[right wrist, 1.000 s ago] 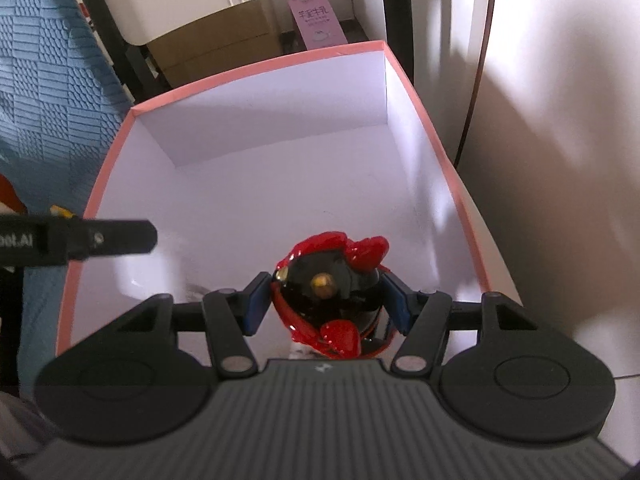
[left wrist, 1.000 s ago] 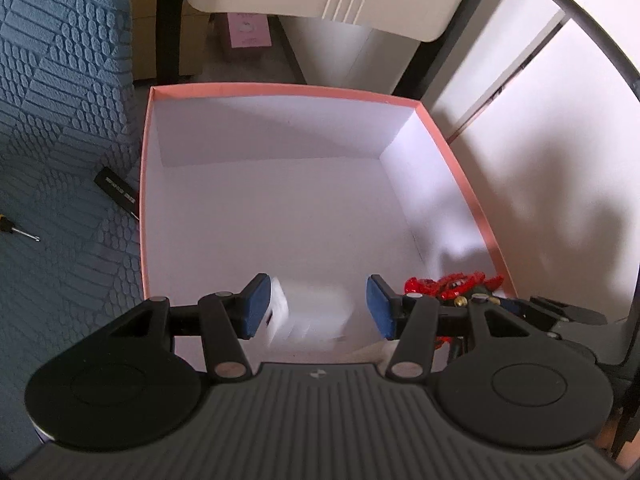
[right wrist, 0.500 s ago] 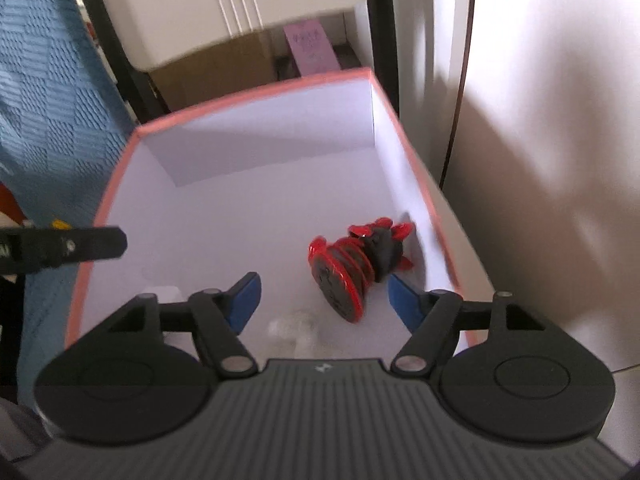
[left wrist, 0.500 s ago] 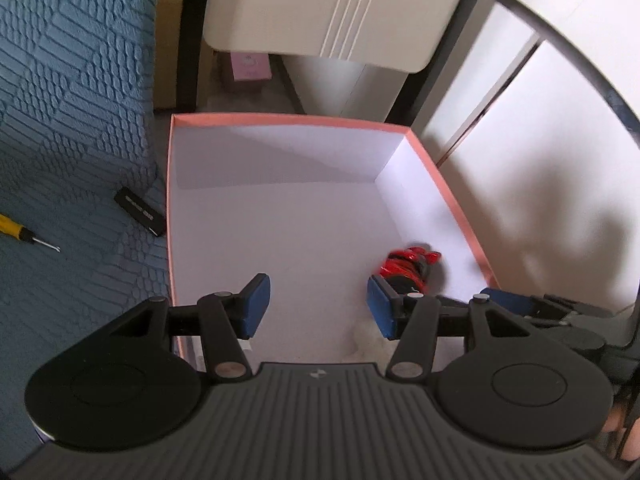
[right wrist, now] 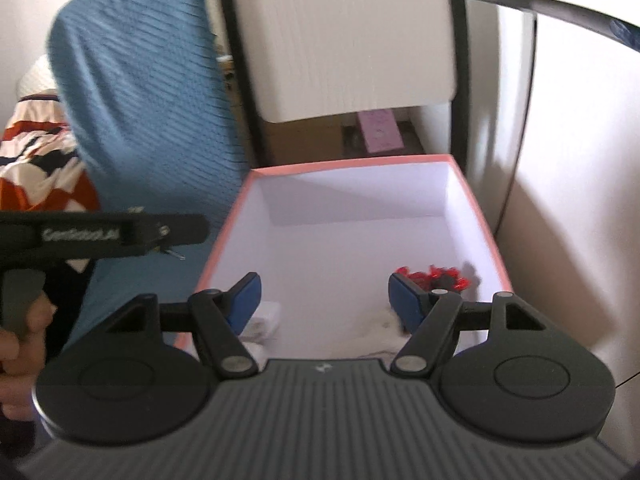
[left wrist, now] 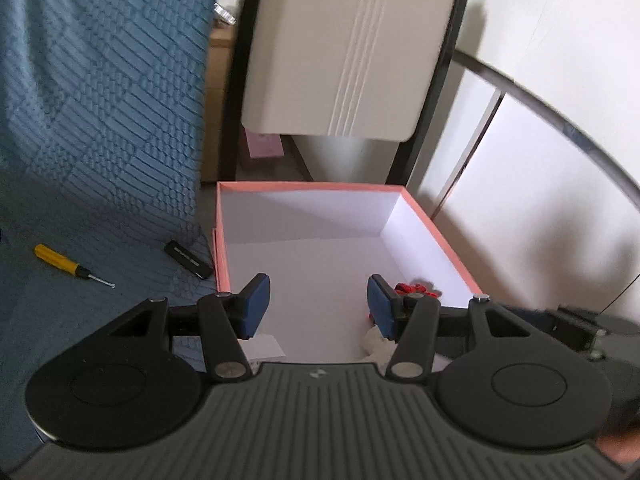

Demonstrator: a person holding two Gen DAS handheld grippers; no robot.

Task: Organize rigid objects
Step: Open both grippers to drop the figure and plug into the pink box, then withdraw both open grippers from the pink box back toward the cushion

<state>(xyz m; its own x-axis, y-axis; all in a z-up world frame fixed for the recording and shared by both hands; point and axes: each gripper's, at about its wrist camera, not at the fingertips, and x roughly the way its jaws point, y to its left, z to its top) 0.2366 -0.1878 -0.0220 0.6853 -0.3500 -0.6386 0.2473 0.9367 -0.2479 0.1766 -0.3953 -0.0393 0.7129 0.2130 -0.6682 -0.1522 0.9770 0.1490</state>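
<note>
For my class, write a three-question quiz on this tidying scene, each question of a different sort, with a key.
1. True or false: the red and black toy lies inside the pink-rimmed white cardboard box.
2. Multiple choice: the yellow-handled screwdriver lies on
A. the box floor
B. the blue textured cloth
C. the cream chair back
3. Fill in: the left gripper and the right gripper are both ____ and hold nothing.

Key: 1 true; 2 B; 3 open.
</note>
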